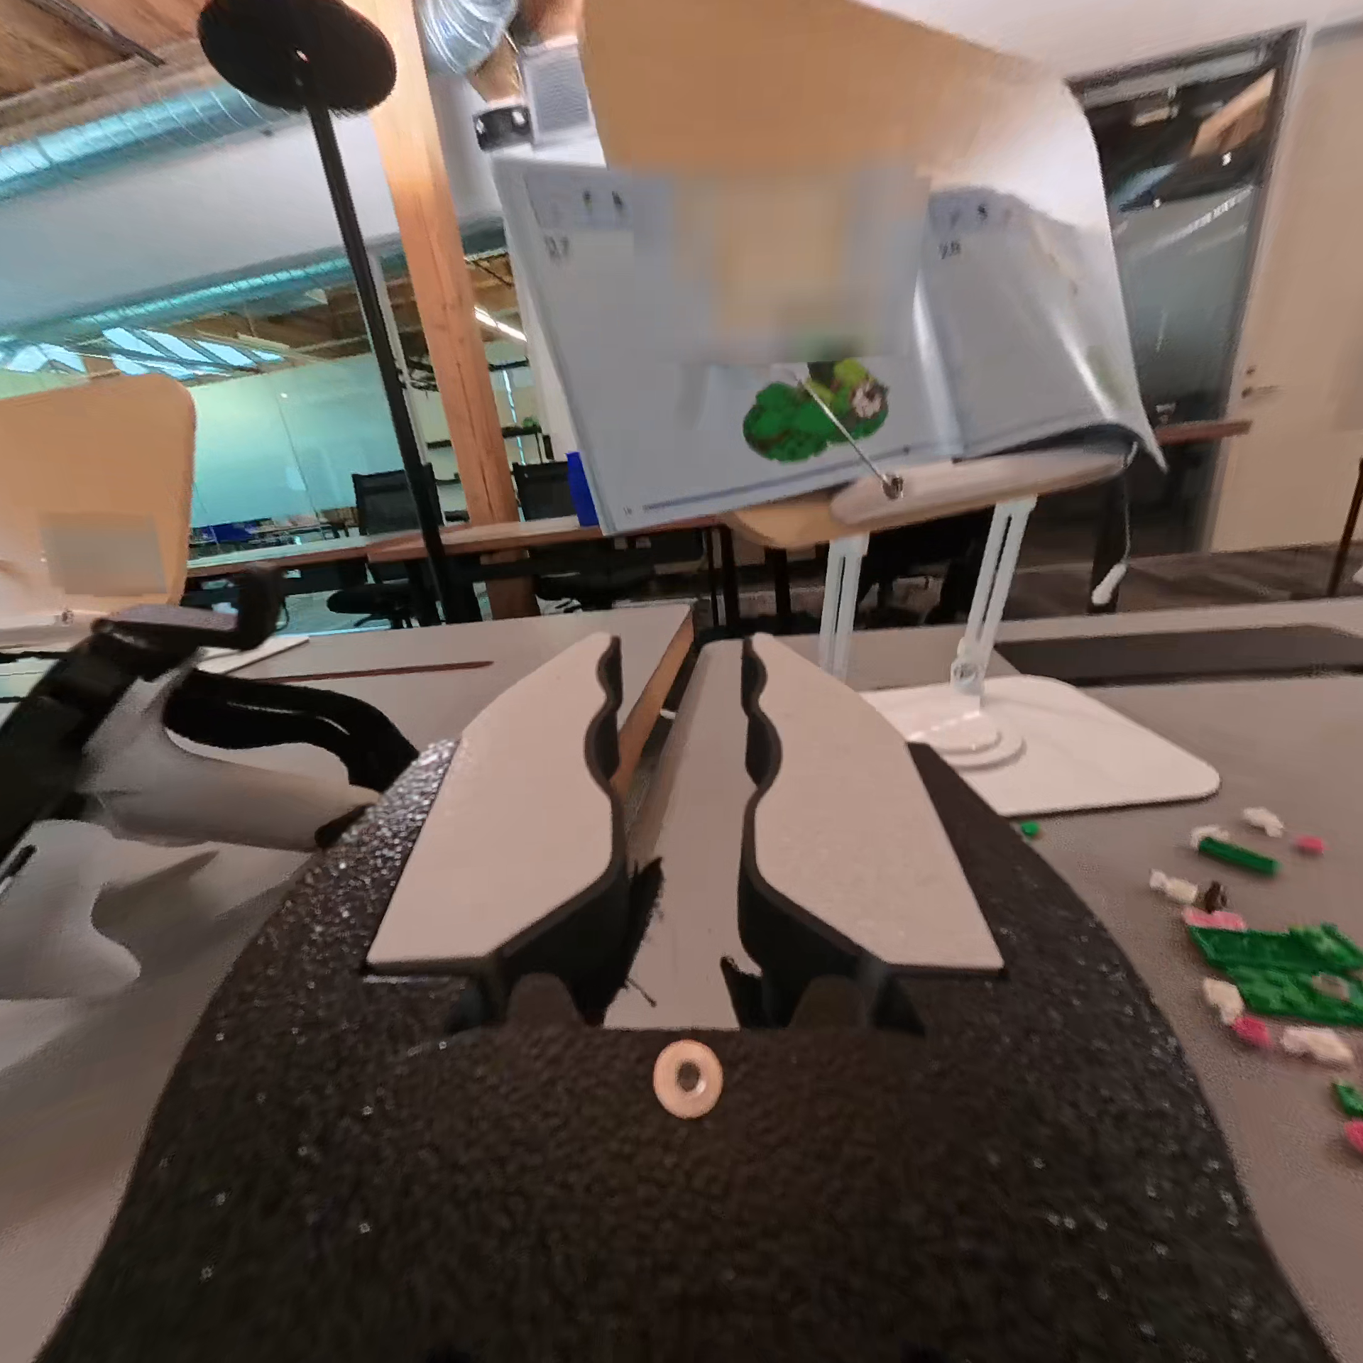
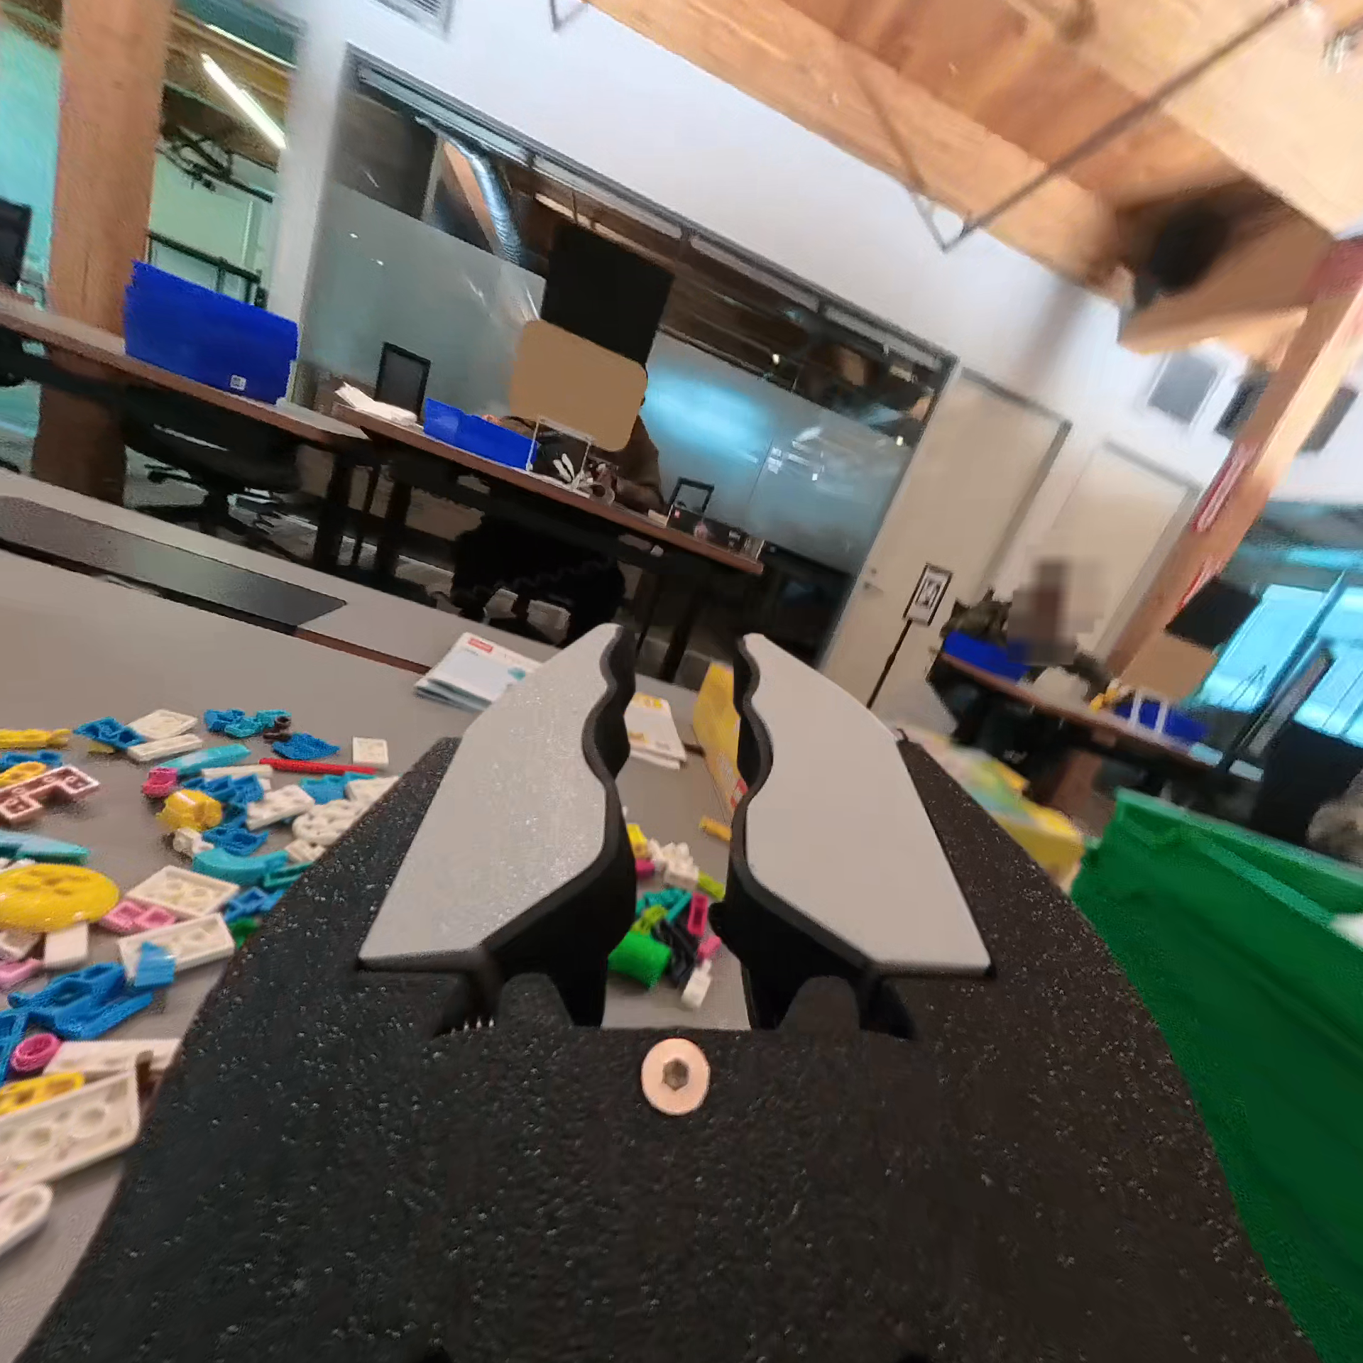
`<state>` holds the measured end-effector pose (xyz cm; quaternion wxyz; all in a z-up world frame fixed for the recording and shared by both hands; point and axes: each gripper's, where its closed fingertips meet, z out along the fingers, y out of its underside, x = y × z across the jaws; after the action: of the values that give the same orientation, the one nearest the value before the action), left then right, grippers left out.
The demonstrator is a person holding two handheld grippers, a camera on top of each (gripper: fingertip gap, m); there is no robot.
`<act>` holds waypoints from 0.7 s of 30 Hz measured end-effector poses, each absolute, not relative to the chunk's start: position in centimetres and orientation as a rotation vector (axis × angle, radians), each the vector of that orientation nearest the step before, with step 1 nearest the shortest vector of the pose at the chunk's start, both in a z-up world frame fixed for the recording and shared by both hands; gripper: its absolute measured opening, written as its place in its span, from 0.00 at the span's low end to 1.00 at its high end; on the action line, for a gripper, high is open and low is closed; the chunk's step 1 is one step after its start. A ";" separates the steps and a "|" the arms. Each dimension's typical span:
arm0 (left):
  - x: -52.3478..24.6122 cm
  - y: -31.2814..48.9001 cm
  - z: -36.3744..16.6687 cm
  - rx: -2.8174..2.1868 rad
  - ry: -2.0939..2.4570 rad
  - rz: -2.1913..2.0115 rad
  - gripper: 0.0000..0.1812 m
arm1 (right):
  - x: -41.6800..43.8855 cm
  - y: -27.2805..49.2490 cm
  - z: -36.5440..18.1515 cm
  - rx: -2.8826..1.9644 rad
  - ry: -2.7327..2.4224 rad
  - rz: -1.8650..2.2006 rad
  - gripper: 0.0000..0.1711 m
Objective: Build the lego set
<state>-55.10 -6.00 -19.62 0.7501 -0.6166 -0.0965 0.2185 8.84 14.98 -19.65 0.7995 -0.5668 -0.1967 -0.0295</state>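
Loosely, scattered lego pieces (image 2: 184, 848) beneath the parted, empty right hand-held gripper (image 2: 682, 649)

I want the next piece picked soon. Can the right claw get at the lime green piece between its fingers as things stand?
Probably yes. The right claw is open, and the lime green piece lies on the grey table below its gap, though small pieces crowd it.

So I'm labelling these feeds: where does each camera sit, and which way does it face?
Left wrist view: on the left claw, looking low across the grey table at the instruction booklet on its white stand.
Right wrist view: on the right claw, tilted, facing loose lego pieces and the office.
Shared: the table; each shows only its own open, empty claw.
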 end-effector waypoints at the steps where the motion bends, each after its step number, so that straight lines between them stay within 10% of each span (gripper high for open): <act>1: -54.9 -5.9 -20.0 -1.360 -0.185 0.478 0.13 | 9.4 15.4 -20.3 -1.239 -0.393 -0.025 0.14; 21: -52.1 -4.6 -21.4 -1.365 0.038 0.389 0.00 | 8.0 15.3 -21.8 -1.256 -0.451 0.070 0.04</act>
<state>-52.07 -4.56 -21.37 0.7585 -0.6265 0.0176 0.1785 8.00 15.28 -21.85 0.7848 -0.5825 -0.2092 0.0327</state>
